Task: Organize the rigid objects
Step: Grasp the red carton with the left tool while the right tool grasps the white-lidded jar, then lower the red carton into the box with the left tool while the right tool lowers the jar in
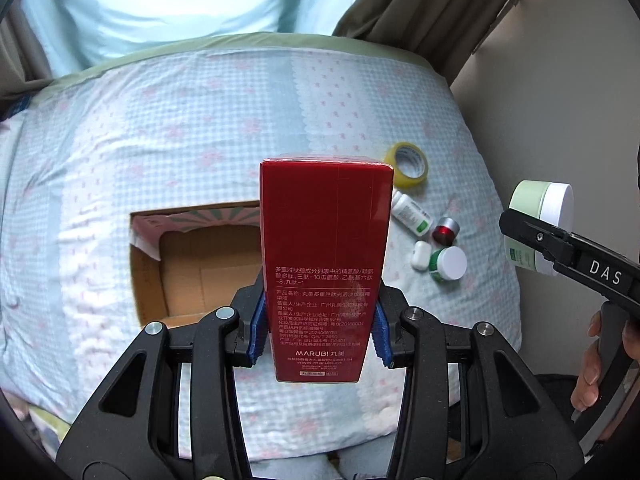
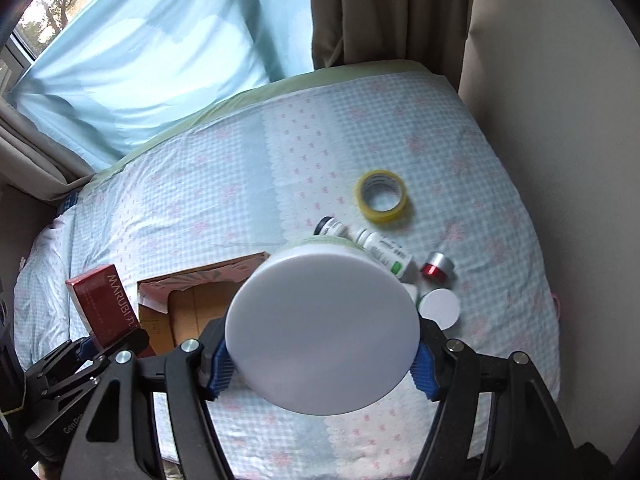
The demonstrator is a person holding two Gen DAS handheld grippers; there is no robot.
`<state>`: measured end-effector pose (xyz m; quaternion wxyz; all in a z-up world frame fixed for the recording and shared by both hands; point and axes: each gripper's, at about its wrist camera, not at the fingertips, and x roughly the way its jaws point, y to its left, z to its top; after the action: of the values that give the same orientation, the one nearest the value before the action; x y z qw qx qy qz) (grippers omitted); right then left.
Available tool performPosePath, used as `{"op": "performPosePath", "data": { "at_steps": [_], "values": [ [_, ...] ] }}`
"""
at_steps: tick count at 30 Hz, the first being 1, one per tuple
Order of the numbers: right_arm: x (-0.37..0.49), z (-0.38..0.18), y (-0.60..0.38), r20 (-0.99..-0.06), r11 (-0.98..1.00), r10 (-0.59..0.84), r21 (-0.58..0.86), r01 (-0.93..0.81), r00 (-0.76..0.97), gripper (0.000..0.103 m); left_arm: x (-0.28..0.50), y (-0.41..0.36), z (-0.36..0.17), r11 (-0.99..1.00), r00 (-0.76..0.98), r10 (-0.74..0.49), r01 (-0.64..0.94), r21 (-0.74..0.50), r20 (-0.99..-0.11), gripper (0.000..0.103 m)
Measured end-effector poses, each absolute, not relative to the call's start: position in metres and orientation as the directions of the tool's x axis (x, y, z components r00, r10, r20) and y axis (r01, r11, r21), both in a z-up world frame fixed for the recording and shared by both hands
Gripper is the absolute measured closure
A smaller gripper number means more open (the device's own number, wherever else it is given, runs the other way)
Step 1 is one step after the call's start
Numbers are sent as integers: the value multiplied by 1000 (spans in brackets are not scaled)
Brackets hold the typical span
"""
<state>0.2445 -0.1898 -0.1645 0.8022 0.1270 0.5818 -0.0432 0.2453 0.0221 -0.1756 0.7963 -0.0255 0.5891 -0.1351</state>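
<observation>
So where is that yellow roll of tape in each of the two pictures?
Left wrist view: the yellow tape roll lies on the bed, right of centre, just beyond the held red box.
Right wrist view: the roll lies right of centre, beyond the held white-lidded jar.
Shared landmark: the open cardboard box.

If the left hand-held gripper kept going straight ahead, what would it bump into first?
Probably the open cardboard box: the left hand-held gripper, shut on the red Marubi box, points just over it. Depth is unclear.
</observation>
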Motion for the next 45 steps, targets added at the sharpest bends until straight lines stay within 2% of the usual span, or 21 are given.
{"op": "performPosePath", "data": {
  "at_steps": [8,15,23,32,45],
  "values": [
    [248,-202,-98,-949,969,161,204,140,270,37,256,106,-216,970,229,-193,188,-151,-954,65],
    [261,-251,-55,-963,980,180,194,52,199,37,279,131,-268,973,148,-162,186,-133,-976,65],
    [286,-323,-36,-979,985,166,160,-60,117,37,310,131,-349,978,17,-108,183,-103,-994,65],
    [305,-397,-21,-991,980,103,86,-179,85,37,336,115,-431,950,-81,0,311,-26,-997,65],
    [310,-439,-18,-996,971,81,73,-229,27,37,330,101,-471,909,-117,79,416,23,-990,65]
  ]
}}
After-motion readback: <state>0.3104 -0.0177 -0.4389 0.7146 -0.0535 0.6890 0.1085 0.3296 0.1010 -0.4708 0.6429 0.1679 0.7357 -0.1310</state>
